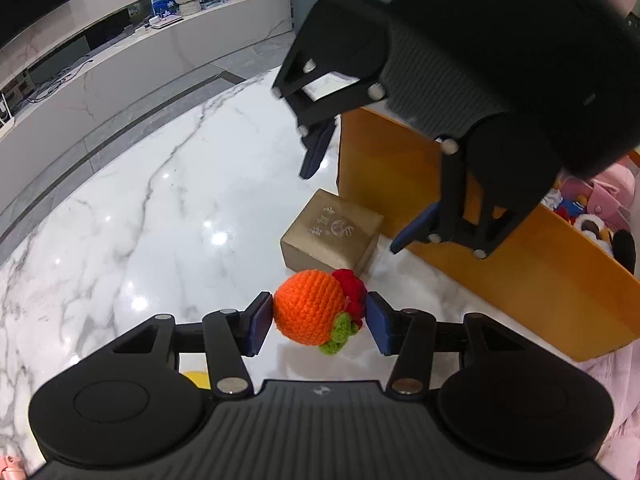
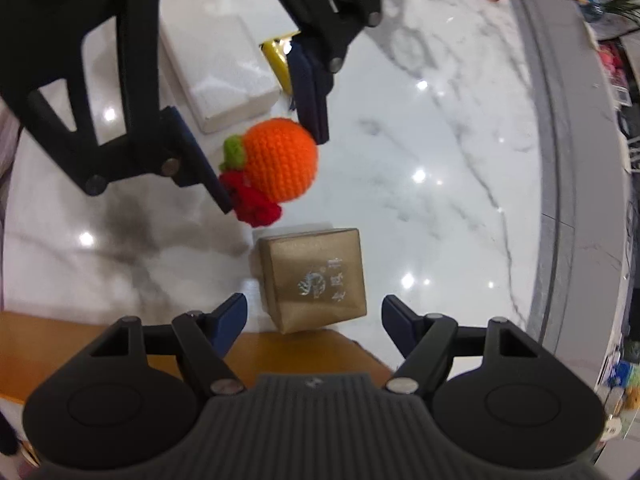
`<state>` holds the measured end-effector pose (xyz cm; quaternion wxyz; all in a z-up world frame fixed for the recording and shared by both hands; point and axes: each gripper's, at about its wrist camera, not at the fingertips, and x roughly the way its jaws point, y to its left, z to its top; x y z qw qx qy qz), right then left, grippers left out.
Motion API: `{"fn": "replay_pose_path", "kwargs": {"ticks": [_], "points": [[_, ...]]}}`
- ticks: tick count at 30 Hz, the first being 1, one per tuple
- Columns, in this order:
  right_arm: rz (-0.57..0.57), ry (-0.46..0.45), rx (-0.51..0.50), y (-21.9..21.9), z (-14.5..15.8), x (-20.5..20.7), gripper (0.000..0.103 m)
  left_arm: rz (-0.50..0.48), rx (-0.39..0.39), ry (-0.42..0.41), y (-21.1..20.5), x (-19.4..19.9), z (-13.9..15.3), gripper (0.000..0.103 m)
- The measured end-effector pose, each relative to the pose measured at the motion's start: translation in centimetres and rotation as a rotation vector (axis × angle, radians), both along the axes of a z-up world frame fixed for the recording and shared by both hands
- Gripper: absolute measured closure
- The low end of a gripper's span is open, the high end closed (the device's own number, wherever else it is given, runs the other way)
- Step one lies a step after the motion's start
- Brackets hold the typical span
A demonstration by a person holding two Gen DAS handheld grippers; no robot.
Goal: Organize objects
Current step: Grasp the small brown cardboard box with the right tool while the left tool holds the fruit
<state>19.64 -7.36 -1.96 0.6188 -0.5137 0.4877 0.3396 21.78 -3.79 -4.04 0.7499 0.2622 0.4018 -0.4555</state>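
Two grippers meet mid-frame: the left gripper (image 1: 319, 316) pinches the crocheted orange (image 1: 310, 307), while the right gripper (image 2: 314, 314) hangs spread wide above the gold box (image 2: 314, 278).

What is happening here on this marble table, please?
A person is tidying objects with two handheld grippers. The left gripper is shut on an orange crocheted ball with red and green trim, held just above the white marble table. The right gripper is open, hovering over a small gold box with a silver emblem that sits beside an orange wooden bin holding soft toys. The box is not yet grasped.
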Motion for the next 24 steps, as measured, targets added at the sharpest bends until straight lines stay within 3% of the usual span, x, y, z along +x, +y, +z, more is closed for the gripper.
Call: {"fn": "replay_pose_path", "kwargs": {"ticks": [6, 13, 24], "points": [[0.025, 0.059, -0.073, -0.2, -2.3, 1.7, 0.031, -0.011, -0.019, 0.011, 0.3, 0.6, -0.3, 0.044], [0.030, 0.083, -0.057, -0.6, -3.2, 1.8, 0.038, -0.009, -0.026, 0.023, 0.3, 0.9, -0.8, 0.044], [0.016, 0.070, 0.037, -0.2, 0.3, -0.4, 0.040, 0.007, 0.014, 0.026, 0.8, -0.1, -0.5, 0.044]]}}
